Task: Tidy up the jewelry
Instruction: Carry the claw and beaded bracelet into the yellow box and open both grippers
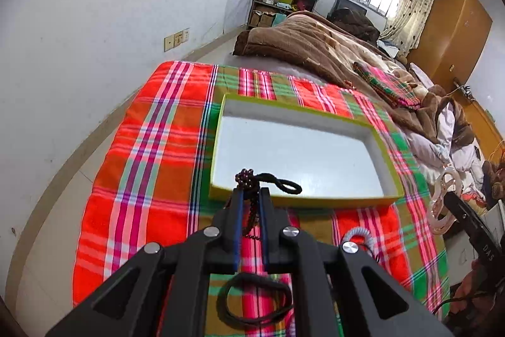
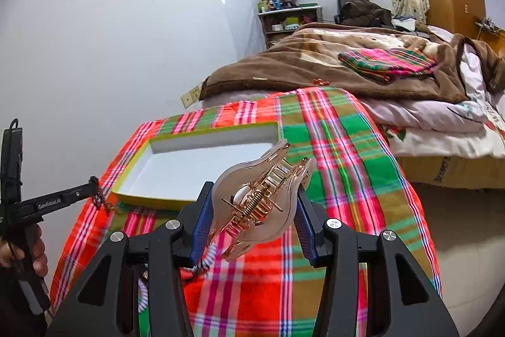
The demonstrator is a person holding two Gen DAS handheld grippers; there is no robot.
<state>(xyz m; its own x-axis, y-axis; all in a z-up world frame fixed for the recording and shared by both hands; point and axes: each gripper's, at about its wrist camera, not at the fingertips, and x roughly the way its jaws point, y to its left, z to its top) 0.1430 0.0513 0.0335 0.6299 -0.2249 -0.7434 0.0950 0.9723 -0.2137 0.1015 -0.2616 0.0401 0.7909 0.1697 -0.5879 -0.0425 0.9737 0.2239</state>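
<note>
My left gripper (image 1: 251,193) is shut on a dark beaded bracelet (image 1: 247,179) with a black cord loop, held just above the near rim of the green-edged white box (image 1: 296,157). The left gripper also shows in the right wrist view (image 2: 94,187), with the bracelet (image 2: 100,199) hanging from it. My right gripper (image 2: 255,191) is shut on a clear pink hair claw clip (image 2: 258,201), held above the plaid cloth to the right of the box (image 2: 189,166). The clip also shows in the left wrist view (image 1: 443,201). The box is empty.
A black hair tie (image 1: 252,302) and a grey coiled hair tie (image 1: 359,237) lie on the plaid cloth (image 1: 142,179) near me. A brown blanket (image 2: 315,65) with a folded plaid cloth (image 2: 388,60) lies beyond. A white wall stands at the left.
</note>
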